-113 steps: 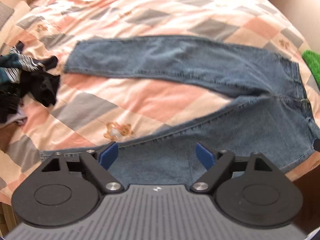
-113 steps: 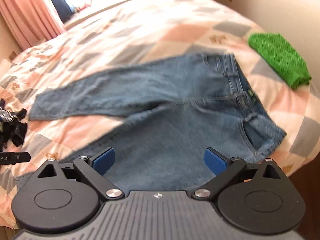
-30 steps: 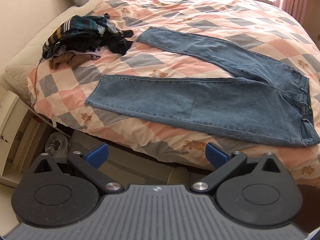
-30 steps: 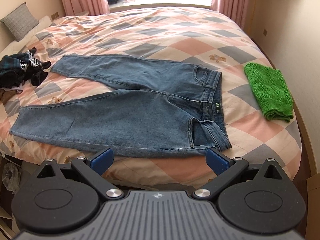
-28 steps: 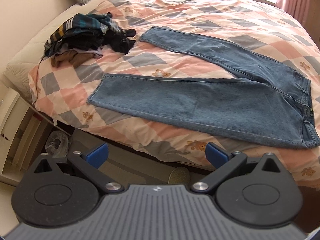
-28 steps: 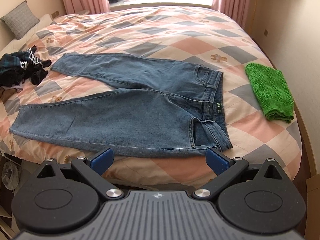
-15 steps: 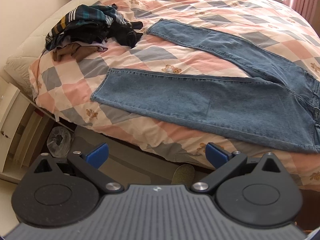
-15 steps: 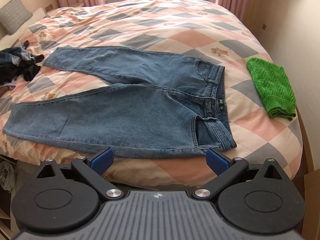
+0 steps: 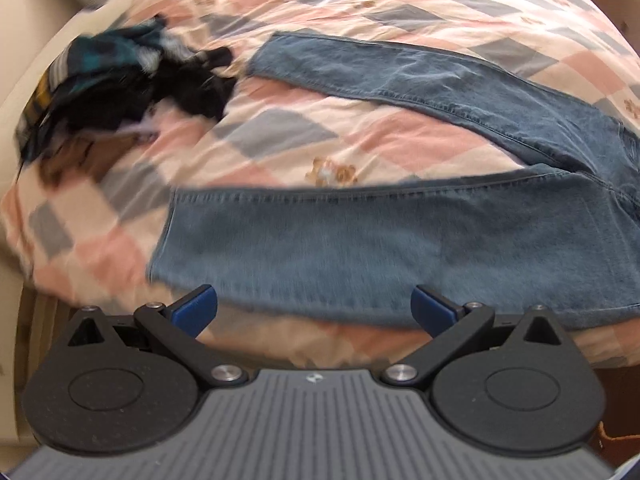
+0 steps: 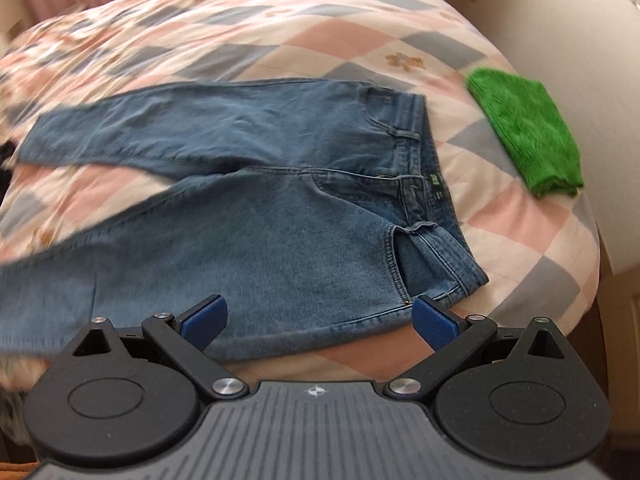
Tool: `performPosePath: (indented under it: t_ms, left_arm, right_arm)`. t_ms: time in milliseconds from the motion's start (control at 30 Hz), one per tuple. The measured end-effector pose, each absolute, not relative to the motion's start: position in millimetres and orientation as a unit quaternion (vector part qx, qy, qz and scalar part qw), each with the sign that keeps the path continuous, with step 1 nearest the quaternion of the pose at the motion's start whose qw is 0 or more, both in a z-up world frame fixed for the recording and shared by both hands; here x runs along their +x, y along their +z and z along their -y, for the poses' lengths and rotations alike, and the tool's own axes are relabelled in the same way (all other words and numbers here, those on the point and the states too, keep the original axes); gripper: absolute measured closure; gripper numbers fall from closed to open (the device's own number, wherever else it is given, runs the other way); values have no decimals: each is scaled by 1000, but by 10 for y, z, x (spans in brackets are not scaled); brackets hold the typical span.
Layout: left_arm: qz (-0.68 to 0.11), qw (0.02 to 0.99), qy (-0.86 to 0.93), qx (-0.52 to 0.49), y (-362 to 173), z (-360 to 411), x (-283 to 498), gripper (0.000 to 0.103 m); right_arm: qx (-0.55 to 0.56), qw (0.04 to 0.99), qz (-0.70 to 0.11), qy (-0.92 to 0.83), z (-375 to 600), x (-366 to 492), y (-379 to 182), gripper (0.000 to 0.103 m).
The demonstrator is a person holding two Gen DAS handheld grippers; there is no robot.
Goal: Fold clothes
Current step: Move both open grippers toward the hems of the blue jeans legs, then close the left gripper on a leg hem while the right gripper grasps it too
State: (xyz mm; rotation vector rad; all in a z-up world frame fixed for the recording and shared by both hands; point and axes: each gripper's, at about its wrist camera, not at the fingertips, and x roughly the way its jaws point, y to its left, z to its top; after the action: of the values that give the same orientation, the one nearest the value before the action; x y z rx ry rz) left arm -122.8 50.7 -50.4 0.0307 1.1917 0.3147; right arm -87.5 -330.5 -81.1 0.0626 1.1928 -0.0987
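Right now I see the jeans [image 10: 248, 208] spread flat on the bed [image 10: 280, 36], both legs fanned apart in a V, the near leg running along the bed's near edge and the far leg angling off toward the bed's left edge. My left gripper [image 9: 314, 308] hangs over that near edge with its blue fingers [image 9: 192, 312] spread wide and nothing between them; the lower hem side of the near leg sits just beyond the tips. My right gripper [image 10: 318, 320] is likewise splayed and empty, one blue pad [image 10: 434, 324] just beside the waistband corner of the jeans near the edge (whether it touches the denim I cannot tell). The waistband [image 10: 412, 140] points toward the bed's right edge, with a small green tag on it. A folded green cloth [image 10: 528, 132] lies well apart from the jeans near the right edge. In the left view a heap of dark and striped clothes [image 9: 120, 80] sits by the bed's left edge, just beside the far leg's cuff [image 9: 264, 56]. The checked quilt [image 9: 360, 132] shows between the two legs, a small bear print on it. Both views are blurred toward their left sides.
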Motion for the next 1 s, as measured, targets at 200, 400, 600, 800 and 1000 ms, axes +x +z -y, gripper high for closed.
performPosePath:
  t_ms: [200,400,600,800,1000]
  left_arm:
    - [-562,822,78,39,-567,-823,-567,1]
    - [-566,821,19,64,-841,-840,-59,1]
    - [-570,817,-54,65,-1156,-783,446,1]
    - [-571,810,-115,65,-1553,-616,1047,1]
    - [-546,814,-161,116,-1855,-483,1743,2]
  right_arm:
    - [103,816,-563,-78,3223,-734,-900,2]
    - [136,821,-549,-77,3251,-578,-1098,2]
    - [158,836,-523,-53,3370,-354,-1333,2]
    - [154,841,-518,7,3470,189,-1633,2]
    - [69,823,-554,108,3406,1134,-2004,10]
